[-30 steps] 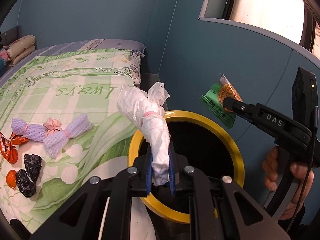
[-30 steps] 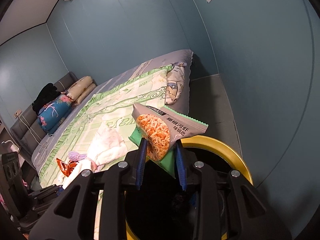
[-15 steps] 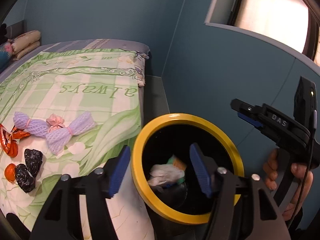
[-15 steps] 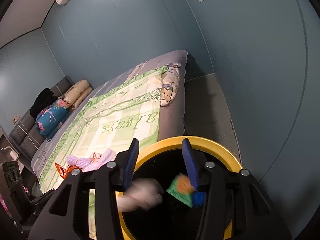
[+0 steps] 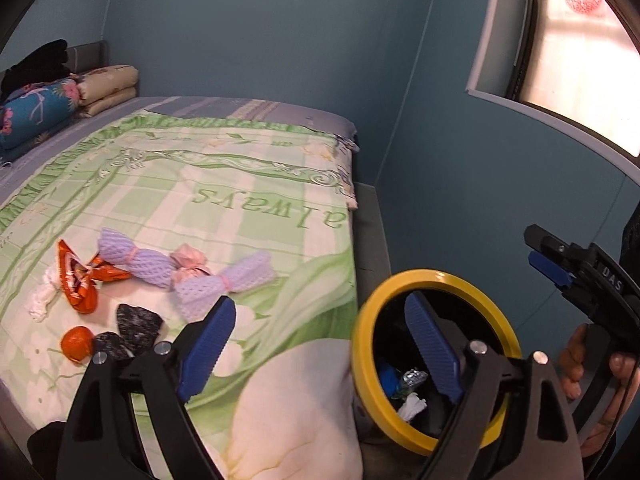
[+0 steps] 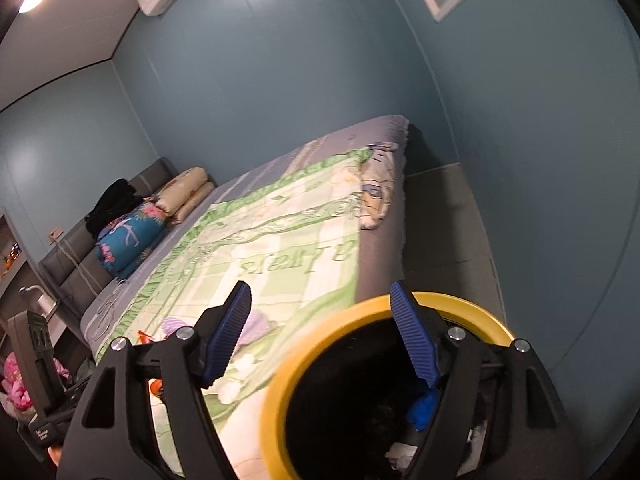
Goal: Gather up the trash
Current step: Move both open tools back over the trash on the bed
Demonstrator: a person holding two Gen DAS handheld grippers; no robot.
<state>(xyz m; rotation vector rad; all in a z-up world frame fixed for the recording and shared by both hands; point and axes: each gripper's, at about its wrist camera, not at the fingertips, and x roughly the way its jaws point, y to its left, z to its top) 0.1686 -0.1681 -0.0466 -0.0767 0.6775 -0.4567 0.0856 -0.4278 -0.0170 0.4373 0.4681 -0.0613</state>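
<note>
A black bin with a yellow rim [image 5: 496,296] stands beside the bed; it also shows in the right wrist view [image 6: 280,384], with trash inside it. My left gripper [image 5: 316,344] is open and empty, over the bed edge and the bin's left rim. My right gripper [image 6: 320,332] is open and empty above the bin; it shows in the left wrist view [image 5: 548,264] too. On the green quilt [image 5: 240,208] lie two purple foam nets [image 5: 136,258], a pink net [image 5: 188,260], orange wrappers [image 5: 78,280], black bags [image 5: 136,320] and a white scrap [image 5: 42,300].
Folded bedding and a blue floral pillow [image 5: 36,108] sit at the bed's head. A blue wall with a window [image 5: 576,40] stands right of the bin. A narrow grey floor strip [image 6: 440,220] runs between bed and wall.
Both grippers opened: the white bag from the left and the green snack packet from the right dropped into the bin. Both grippers have since drawn back and turned toward the bed.
</note>
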